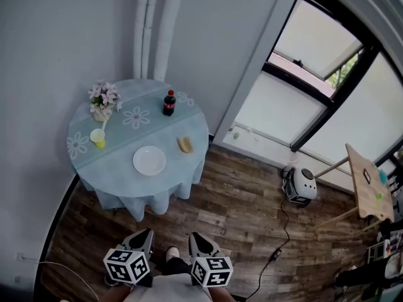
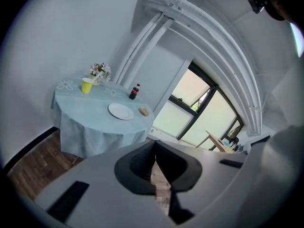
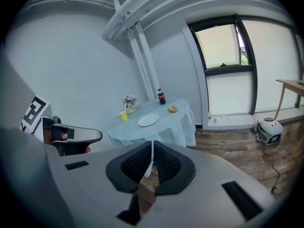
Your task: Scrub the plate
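Lying near the middle of the round table (image 1: 119, 172) draped in pale blue cloth, the white plate (image 1: 149, 160) is flanked by a yellow cup (image 1: 97, 138), a cola bottle (image 1: 169, 103) and a small tan item (image 1: 184, 145). The left gripper (image 1: 147, 231) and the right gripper (image 1: 193, 235) are held well apart from the table, over wooden floor (image 1: 242, 225), jaws closed on nothing.

A round desk (image 1: 119, 153) under a pale blue flowered cloth stood against a plain white wall (image 1: 56, 36), beside white pipes (image 1: 154, 24). The floor (image 1: 239, 206) was dark wood planks. Daylight came through a large black-framed window (image 1: 271, 112), with a wooden side table (image 1: 368, 181) near it.
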